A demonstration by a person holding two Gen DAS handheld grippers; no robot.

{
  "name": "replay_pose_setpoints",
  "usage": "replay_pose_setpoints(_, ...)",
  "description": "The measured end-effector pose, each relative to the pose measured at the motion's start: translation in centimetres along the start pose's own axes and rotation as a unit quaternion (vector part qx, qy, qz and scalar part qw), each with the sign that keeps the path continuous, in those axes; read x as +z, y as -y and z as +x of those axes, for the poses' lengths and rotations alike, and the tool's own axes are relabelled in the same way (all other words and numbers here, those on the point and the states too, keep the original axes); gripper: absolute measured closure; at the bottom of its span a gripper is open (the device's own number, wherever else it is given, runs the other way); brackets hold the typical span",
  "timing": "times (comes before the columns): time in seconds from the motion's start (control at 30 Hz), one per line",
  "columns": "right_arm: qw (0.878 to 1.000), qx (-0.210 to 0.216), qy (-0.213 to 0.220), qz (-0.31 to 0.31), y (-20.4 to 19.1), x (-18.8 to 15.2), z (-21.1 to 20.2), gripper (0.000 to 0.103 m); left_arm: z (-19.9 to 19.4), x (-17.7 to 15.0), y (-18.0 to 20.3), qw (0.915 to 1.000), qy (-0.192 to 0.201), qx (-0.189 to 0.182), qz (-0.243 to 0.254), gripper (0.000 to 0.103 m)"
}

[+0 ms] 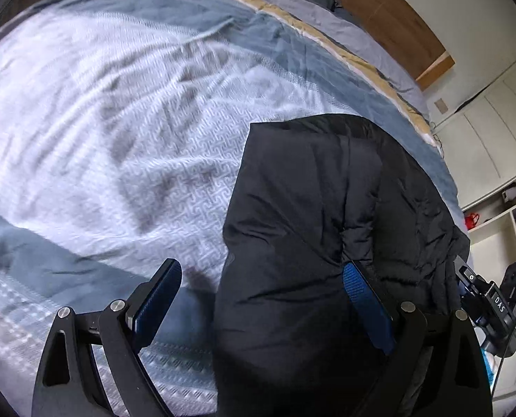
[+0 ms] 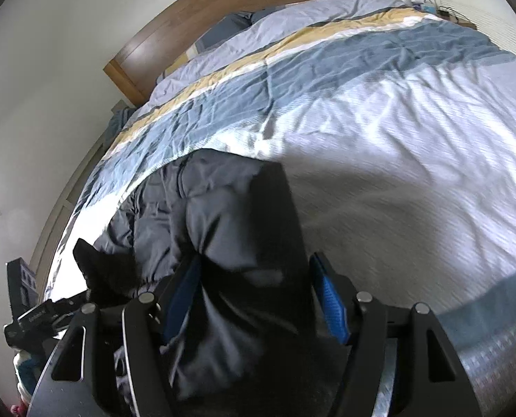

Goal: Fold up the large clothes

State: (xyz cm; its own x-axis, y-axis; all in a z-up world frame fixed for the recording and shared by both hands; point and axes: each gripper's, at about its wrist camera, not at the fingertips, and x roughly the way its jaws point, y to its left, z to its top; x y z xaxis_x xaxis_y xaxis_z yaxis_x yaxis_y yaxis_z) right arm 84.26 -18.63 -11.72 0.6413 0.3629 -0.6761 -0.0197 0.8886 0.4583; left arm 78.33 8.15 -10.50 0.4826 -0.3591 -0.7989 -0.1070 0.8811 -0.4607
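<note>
A black puffy jacket (image 1: pixel 310 208) lies bunched on the bed's white patterned bedspread (image 1: pixel 101 104). My left gripper (image 1: pixel 261 267) stands open over its near end. The jacket rests against the right blue pad (image 1: pixel 362 299), while the left pad (image 1: pixel 157 299) is apart from it with bedspread showing in the gap. In the right wrist view the jacket (image 2: pixel 223 208) runs forward from my right gripper (image 2: pixel 258 260), which is shut on a thick fold that fills the space between both blue pads. Each gripper shows at the edge of the other's view.
The bedspread (image 2: pixel 397 139) has blue-grey and yellow bands toward a wooden headboard (image 2: pixel 223 10). White wardrobe doors (image 1: pixel 491 132) and open shelves (image 1: pixel 501 215) stand beyond the bed's side. A white wall (image 2: pixel 49 87) runs along the other side.
</note>
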Motion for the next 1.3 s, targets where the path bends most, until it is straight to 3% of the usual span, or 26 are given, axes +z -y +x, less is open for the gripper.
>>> replay_pose_setpoints(0.03, 1.0, -0.002, -0.001, -0.004, -0.2, 0.2, 0.4, 0.04, 0.2, 0.0, -0.1, 1.0, 0.0, -0.002, -0.005, 0.013)
replay_pose_setpoints(0.07, 1.0, -0.008, -0.005, -0.009, -0.4, 0.4, 1.0, 0.04, 0.5, 0.0, -0.1, 1.0, -0.001, -0.001, -0.008, 0.025)
replay_pose_setpoints(0.1, 1.0, -0.017, -0.011, -0.016, -0.7, 0.5, 1.4, 0.04, 0.8, -0.1, 0.0, 0.9999, -0.007, -0.004, -0.01, 0.045)
replay_pose_setpoints(0.2, 0.999, -0.022, -0.017, -0.03, -1.7, 0.5, 1.9, 0.044, 1.2, -0.4, 0.6, 0.9998, -0.02, -0.007, 0.001, 0.077)
replay_pose_setpoints(0.27, 0.999, -0.016, -0.023, -0.041, -2.7, 0.5, 1.5, 0.07, 0.6, -0.7, 1.6, 0.9996, -0.017, -0.002, 0.021, 0.088)
replay_pose_setpoints(0.3, 0.998, -0.019, -0.024, -0.048, -3.0, 0.4, 1.2, 0.076, 0.2, -0.9, 1.9, 0.9996, -0.013, 0.0, 0.025, 0.091)
replay_pose_setpoints(0.33, 0.998, -0.02, -0.025, -0.057, -3.7, 0.2, 0.6, 0.084, -0.3, -1.0, 2.2, 0.9996, -0.009, 0.001, 0.028, 0.092)
replay_pose_setpoints(0.43, 0.997, -0.011, -0.024, -0.077, -5.6, -0.1, -1.7, 0.088, -2.2, -1.7, 3.2, 0.9991, 0.004, 0.007, 0.042, 0.094)
replay_pose_setpoints(0.73, 0.989, 0.053, -0.004, -0.135, -9.3, -4.9, -14.5, 0.089, -12.6, -7.7, 4.6, 0.9963, 0.039, -0.021, 0.074, 0.095)
replay_pose_setpoints(1.0, 0.987, 0.093, 0.023, -0.132, -6.8, -12.5, -25.8, 0.089, -20.7, -16.8, 4.3, 0.9894, 0.064, -0.056, 0.117, 0.096)
replay_pose_setpoints(1.13, 0.986, 0.11, 0.021, -0.123, -5.2, -17.5, -28.2, 0.089, -22.0, -21.3, 2.9, 0.9877, 0.063, -0.067, 0.126, 0.096)
replay_pose_setpoints(1.3, 0.989, 0.125, 0.008, -0.075, -1.3, -23.0, -28.3, 0.089, -21.5, -25.7, 0.8, 0.988, 0.053, -0.066, 0.129, 0.096)
